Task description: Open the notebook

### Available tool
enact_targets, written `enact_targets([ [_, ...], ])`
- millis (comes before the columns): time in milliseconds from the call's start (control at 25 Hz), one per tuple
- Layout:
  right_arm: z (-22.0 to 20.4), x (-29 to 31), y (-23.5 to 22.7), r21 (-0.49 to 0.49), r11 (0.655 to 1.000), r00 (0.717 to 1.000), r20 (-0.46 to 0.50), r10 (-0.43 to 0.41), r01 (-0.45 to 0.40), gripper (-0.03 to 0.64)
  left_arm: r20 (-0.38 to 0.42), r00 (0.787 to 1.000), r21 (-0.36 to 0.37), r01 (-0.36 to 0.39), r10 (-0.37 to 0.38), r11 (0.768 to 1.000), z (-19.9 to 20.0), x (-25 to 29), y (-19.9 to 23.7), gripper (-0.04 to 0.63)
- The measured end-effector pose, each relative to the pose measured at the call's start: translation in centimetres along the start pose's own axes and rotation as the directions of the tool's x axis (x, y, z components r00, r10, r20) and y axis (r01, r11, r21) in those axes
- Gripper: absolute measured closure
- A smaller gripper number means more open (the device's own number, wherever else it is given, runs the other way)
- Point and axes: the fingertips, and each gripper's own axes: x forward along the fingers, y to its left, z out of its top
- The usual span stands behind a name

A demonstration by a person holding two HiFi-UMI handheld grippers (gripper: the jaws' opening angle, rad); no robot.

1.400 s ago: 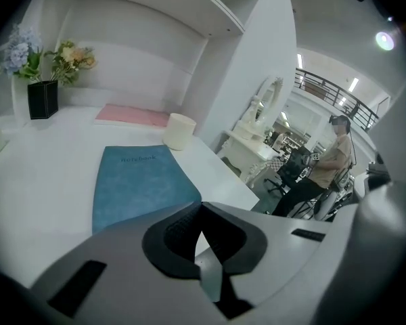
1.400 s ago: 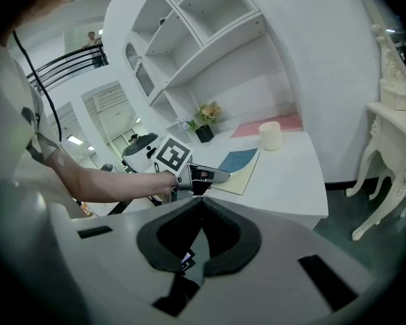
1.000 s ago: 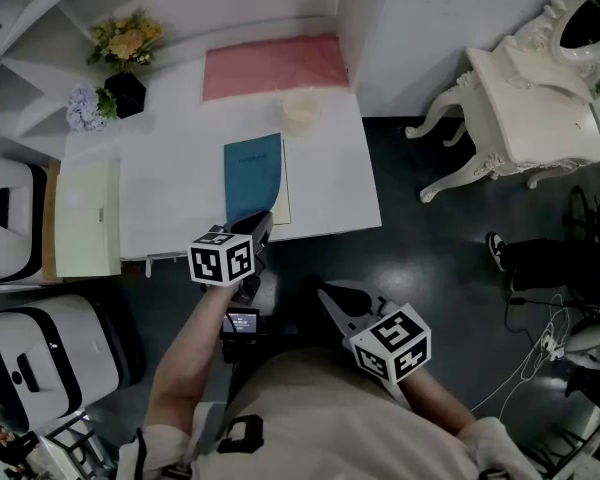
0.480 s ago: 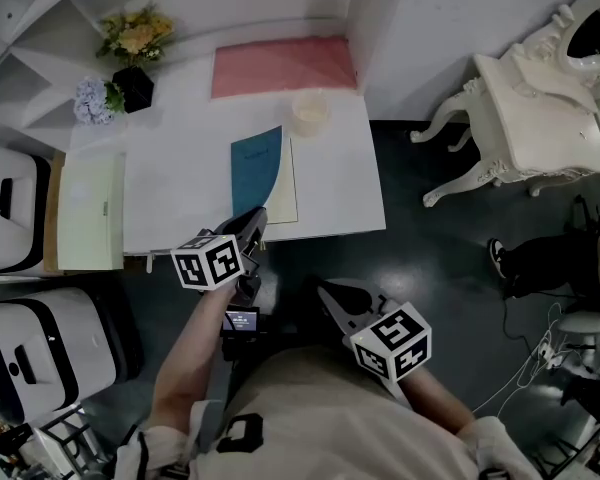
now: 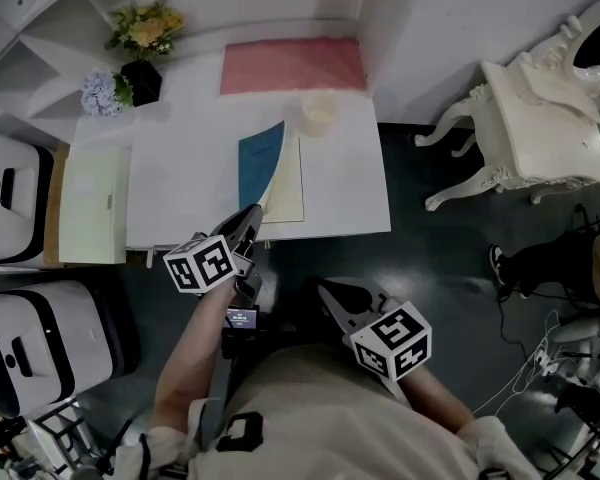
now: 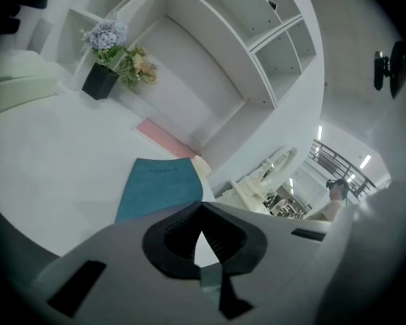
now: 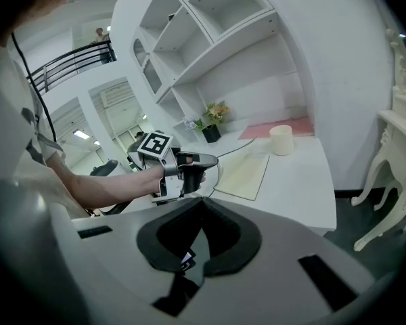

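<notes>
Near the front right edge of the counter [image 5: 180,188] lies the notebook [image 5: 261,166], its blue cover tilted up off the cream page [image 5: 288,193]. At that front edge the left tool [image 5: 250,213] is clamped on the cover's near corner. Off the counter, the right tool [image 5: 323,289] hangs closed and empty. A cup [image 5: 320,115] stands at the counter's far right.

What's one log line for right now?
left gripper: shut on notebook cover | notebook cover: partly lifted | right gripper: shut, empty
</notes>
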Motion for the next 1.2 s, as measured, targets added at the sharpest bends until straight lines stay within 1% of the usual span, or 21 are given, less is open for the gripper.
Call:
enact_targets([
  [320,0.1,0.4,0.7,-0.015,1.0,1.0,-0.008,0.011,-0.011,0.595,0.072,0.997,-0.098,0.002,0.005,0.995,1.2,-1.7,1.0,0.581],
  [520,0.1,0.7,0.9,-0.026,0.999,1.0,-0.014,0.022,-0.022,0.595,0.13,0.991,-0.176,-0.001,0.024,0.984,1.9,-3.0,2.2,0.581],
  [640,0.1,0.8,1.1,-0.033,0.999,0.999,-0.017,0.03,-0.03,0.595,0.159,0.986,-0.209,-0.007,0.041,0.978,2.3,-3.7,3.0,0.581],
  [760,0.2,0.9,1.2,-0.042,0.998,0.999,-0.022,0.039,-0.04,0.595,0.184,0.981,-0.229,-0.022,0.066,0.973,2.7,-4.6,3.8,0.581],
  [920,0.3,0.8,1.0,-0.053,0.997,0.998,-0.026,0.051,-0.052,0.595,0.21,0.973,-0.237,-0.048,0.099,0.97,3.1,-5.6,4.5,0.581],
  [1200,0.6,0.6,0.6,-0.075,0.995,0.997,-0.033,0.069,-0.071,0.595,0.233,0.962,-0.25,-0.079,0.139,0.965,3.3,-6.4,5.2,0.581],
])
